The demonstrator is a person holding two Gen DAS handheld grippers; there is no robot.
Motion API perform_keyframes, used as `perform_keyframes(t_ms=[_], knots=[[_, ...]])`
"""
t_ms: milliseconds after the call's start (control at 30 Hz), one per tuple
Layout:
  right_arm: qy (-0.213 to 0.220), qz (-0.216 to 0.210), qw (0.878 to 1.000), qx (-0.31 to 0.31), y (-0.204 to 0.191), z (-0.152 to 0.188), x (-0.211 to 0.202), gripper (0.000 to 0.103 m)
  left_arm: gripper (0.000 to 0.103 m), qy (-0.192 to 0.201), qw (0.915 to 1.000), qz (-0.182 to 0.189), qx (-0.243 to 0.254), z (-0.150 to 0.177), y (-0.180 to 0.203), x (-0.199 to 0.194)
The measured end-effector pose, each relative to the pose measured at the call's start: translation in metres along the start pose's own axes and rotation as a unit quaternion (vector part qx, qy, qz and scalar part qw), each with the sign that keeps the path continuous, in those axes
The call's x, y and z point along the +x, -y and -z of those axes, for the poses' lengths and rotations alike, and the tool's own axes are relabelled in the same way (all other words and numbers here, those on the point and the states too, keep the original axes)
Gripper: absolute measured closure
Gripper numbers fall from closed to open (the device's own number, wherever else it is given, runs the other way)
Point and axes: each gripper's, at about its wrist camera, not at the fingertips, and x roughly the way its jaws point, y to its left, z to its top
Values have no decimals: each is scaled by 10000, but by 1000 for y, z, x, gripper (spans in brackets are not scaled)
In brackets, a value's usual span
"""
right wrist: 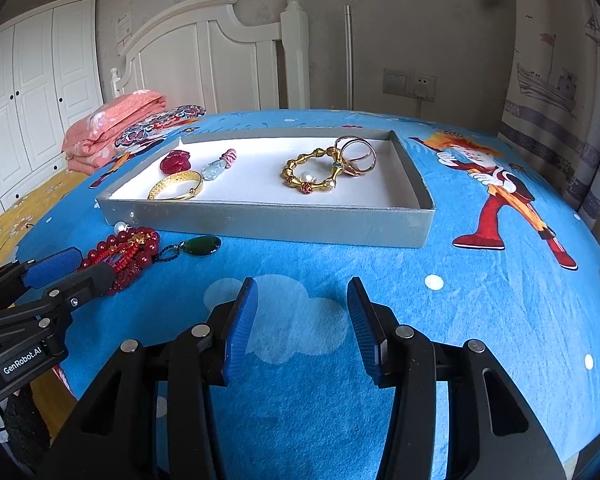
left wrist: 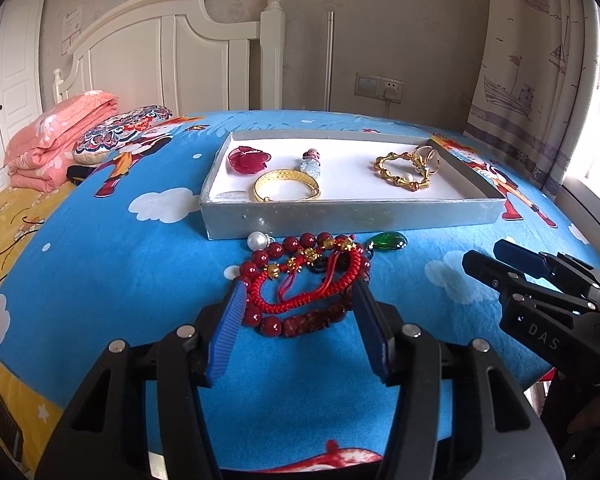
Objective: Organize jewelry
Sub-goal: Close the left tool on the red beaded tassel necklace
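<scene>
A grey tray [left wrist: 340, 220] [right wrist: 260, 224] lies on the blue bedspread. In it are a gold bangle [left wrist: 287, 191] [right wrist: 176, 186], a red flower piece [left wrist: 248, 159], a pale blue pendant [left wrist: 312, 165], a gold bead bracelet [left wrist: 404, 172] [right wrist: 312, 174] and rose-gold rings [right wrist: 356, 156]. In front of the tray lie a red bead bracelet [left wrist: 276, 322] tangled with a red woven cord bracelet [left wrist: 312, 300], a pearl [left wrist: 258, 240] and a green pendant [left wrist: 388, 240] [right wrist: 200, 246]. My left gripper [left wrist: 300, 304] [right wrist: 80, 266] is open, its fingers on either side of the red bracelets. My right gripper [right wrist: 302, 312] [left wrist: 484, 256] is open and empty over bare bedspread.
Folded pink quilt [left wrist: 56, 140] and a patterned cushion [left wrist: 120, 132] lie at the far left by the white headboard [left wrist: 172, 52]. A curtain [left wrist: 540, 80] hangs at the right. The bed edge is close below both grippers.
</scene>
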Motion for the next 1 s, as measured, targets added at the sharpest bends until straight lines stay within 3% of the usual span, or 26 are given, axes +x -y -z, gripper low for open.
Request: perform_keyframes(t_ms=[500,533,667,733,1000], knots=[[24,-30,10000,-30,-2,0,-2,58,50,-71,9999,90,117,-17,12,21],[25,-29,10000,-26,-1,0,-2,57,52,-74,9999,101,115,-18,12,23],[23,-23,10000,11,0,0,-2,57,85,-43,9995,233,202,-17,18,24],[19,-37,10000,11,0,0,-2,57,95,64,9993,146,329,-14,23,19],[109,-166,9997,-110,-9,-3,-8,57,97,280,9993,-9,257,-9,12,-3]])
